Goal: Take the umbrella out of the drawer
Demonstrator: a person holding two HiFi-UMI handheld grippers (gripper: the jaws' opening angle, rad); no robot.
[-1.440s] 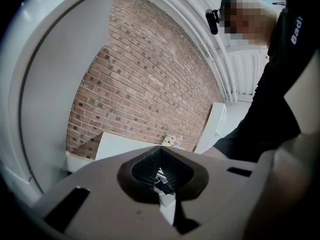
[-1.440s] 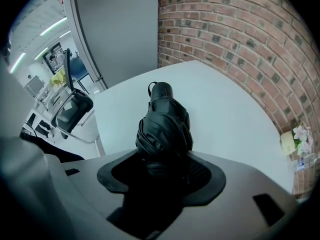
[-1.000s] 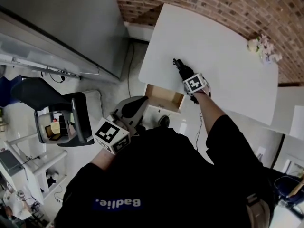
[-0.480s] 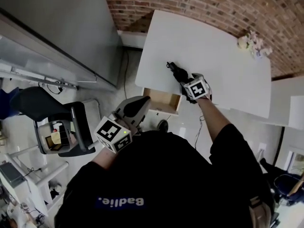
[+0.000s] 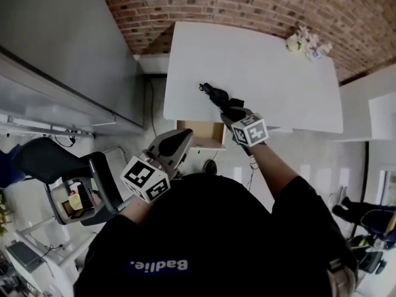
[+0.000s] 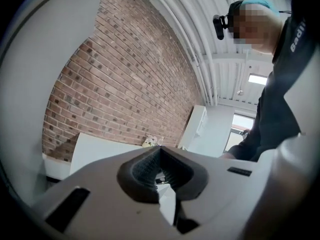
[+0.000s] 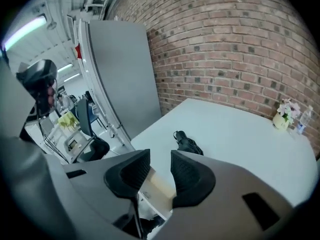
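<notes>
Umbrella (image 5: 213, 93) out, lying folded on white table (image 5: 278, 73) above open drawer (image 5: 204, 135). Right gripper (image 7: 160, 166) near it, jaws half apart, closing on nothing; left gripper (image 6: 161, 156) pinched together, empty. Lift clear without snagging umbrella; leave it lying flat.

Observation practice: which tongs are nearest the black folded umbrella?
Right tongs, jaws closing on nothing, beside the black umbrella; left tongs hang back by the wooden drawer.
</notes>
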